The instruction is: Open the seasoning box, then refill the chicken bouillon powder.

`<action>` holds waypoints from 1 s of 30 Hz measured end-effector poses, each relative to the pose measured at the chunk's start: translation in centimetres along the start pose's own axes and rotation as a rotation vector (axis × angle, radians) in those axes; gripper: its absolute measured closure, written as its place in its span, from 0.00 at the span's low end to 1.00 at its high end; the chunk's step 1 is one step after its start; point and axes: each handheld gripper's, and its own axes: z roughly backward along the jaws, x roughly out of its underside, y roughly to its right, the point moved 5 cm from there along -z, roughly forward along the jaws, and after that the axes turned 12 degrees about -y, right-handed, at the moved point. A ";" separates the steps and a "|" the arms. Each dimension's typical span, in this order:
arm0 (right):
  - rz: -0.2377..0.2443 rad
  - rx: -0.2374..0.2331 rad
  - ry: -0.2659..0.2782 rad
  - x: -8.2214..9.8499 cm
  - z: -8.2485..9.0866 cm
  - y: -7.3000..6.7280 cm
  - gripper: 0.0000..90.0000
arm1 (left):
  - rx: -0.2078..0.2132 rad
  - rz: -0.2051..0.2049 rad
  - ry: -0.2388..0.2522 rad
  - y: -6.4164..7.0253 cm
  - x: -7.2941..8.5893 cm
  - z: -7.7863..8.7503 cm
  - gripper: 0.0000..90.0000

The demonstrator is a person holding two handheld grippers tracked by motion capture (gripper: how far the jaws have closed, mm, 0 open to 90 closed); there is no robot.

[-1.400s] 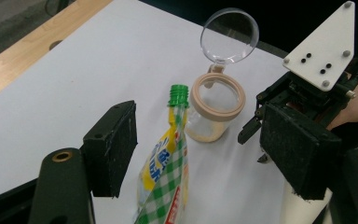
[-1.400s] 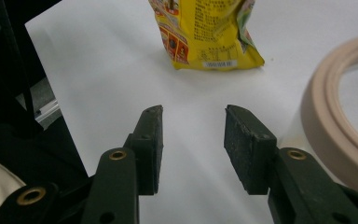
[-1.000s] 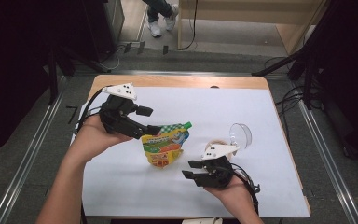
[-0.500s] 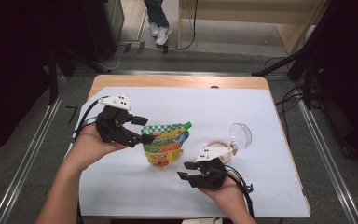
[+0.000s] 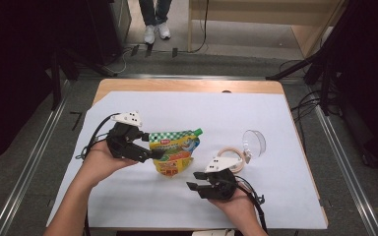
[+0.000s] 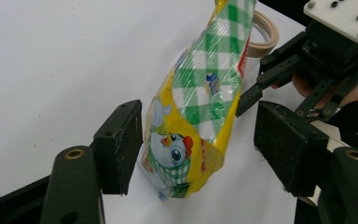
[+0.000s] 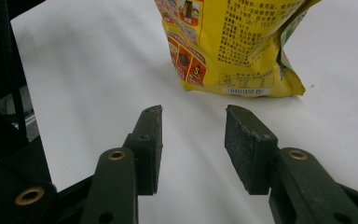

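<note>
My left gripper has just been closing around the yellow, green-checked plastic pouch, one pad touching, not clamped; my right gripper hangs apart, empty.

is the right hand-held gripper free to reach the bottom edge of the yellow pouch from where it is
Probably yes: the right hand-held gripper stands open, aimed at the yellow pouch, with bare white table cover between them.
</note>
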 end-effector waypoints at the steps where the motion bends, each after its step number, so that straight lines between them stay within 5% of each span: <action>1: -0.001 -0.002 0.005 0.0 -0.1 0.0 0.65 | 0.003 0.001 0.004 -0.1 0.1 -0.1 0.38; 30: -0.001 0.016 0.010 0.2 -0.9 0.0 0.63 | 0.015 -0.006 0.033 0.4 0.7 -3.2 0.92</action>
